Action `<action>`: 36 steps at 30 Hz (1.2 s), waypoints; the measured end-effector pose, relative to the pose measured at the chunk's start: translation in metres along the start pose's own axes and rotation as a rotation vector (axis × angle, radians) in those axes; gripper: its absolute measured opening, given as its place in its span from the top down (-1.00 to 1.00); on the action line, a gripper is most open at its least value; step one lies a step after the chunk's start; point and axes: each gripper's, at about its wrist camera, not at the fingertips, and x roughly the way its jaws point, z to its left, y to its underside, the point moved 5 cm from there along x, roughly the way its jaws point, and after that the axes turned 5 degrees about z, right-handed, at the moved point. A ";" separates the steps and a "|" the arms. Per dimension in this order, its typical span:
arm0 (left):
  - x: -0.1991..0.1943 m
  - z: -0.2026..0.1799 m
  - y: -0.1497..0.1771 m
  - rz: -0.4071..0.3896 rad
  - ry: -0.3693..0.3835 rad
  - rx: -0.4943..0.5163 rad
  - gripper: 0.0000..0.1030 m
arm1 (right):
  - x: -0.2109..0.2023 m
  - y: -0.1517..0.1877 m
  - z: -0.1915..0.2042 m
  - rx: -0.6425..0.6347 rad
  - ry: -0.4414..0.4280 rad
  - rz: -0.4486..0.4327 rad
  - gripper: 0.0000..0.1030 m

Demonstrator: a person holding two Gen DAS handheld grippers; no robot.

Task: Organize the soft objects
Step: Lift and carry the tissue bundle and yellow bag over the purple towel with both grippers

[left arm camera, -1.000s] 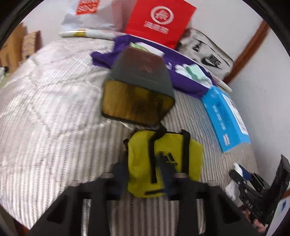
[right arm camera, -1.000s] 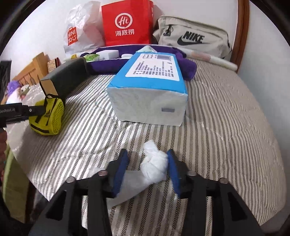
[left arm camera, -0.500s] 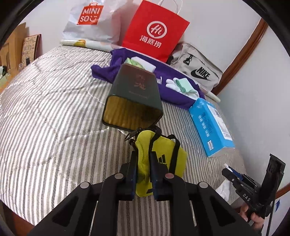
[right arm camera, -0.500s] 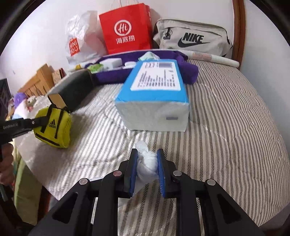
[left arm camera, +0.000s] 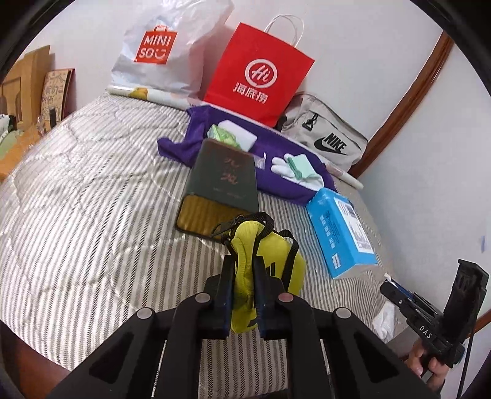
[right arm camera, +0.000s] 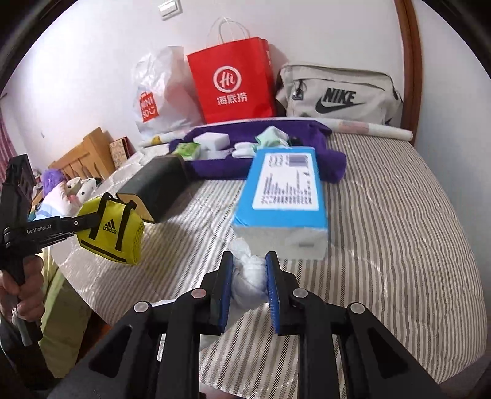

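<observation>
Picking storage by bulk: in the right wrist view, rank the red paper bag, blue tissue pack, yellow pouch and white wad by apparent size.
1. red paper bag and blue tissue pack: alike; the pack is nearer, so unsure.
2. yellow pouch
3. white wad

White walls enclose the room. A bed with a grey-striped quilted cover fills most of the view. A curved brown wooden headboard stands against the wall. A light switch sits high on the wall. Wooden furniture stands beside the bed.

Left claw clamped on yellow pouch — dark box just beyond.
</observation>
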 end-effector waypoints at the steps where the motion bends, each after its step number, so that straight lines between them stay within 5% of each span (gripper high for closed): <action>1: -0.003 -0.001 -0.002 -0.007 -0.004 0.003 0.77 | -0.001 -0.002 0.001 -0.004 -0.002 -0.002 0.59; 19: -0.019 -0.018 -0.059 -0.082 0.019 0.023 0.77 | -0.003 -0.072 0.008 -0.052 0.002 -0.063 0.59; 36: 0.011 -0.029 -0.123 -0.093 0.020 0.037 0.77 | 0.030 -0.144 -0.002 -0.075 0.045 -0.092 0.59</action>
